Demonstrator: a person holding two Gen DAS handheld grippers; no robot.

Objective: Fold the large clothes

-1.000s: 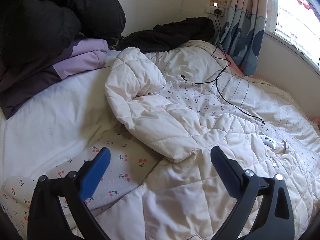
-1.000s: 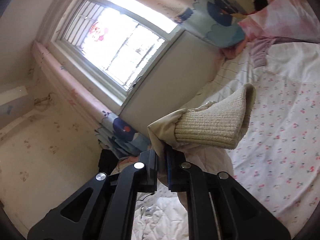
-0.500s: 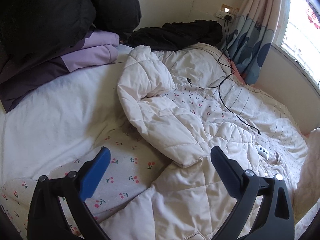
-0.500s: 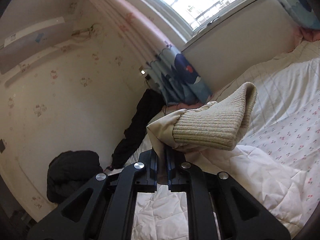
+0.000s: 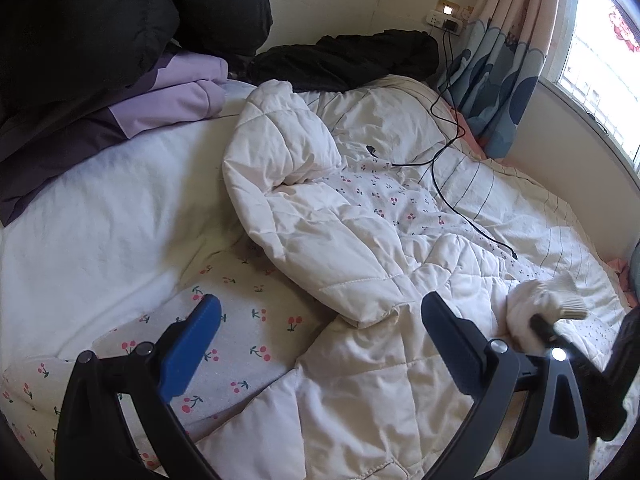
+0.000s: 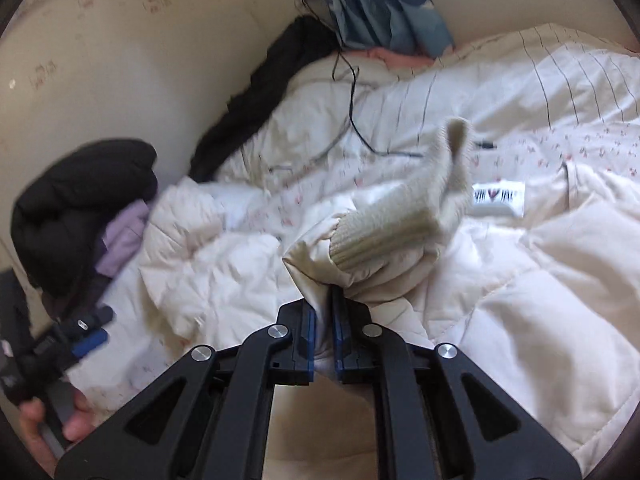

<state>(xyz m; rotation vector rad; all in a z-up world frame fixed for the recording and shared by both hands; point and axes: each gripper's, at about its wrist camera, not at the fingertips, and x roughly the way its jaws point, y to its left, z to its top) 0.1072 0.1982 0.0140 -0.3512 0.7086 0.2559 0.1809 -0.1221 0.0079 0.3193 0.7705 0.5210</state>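
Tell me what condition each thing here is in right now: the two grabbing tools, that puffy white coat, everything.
Left gripper: open, empty, above the coat.
Right gripper: shut on the sleeve.
White quilted coat: spread out and rumpled on the bed, not folded.
Sleeve with ribbed cuff: lifted over the coat.
Black cable: plugged into the wall, trailing across the bed.
Purple garment: folded, under the black jacket.
Black jacket: heaped.

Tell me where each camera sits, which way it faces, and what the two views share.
Left wrist: rides the open left gripper, low over the bed, facing the wall outlet; the right gripper shows at right.
Right wrist: rides the right gripper, shut on the sleeve below its ribbed cuff, facing the same corner; the left gripper shows at lower left.
Shared: white quilted jacket, black cable.
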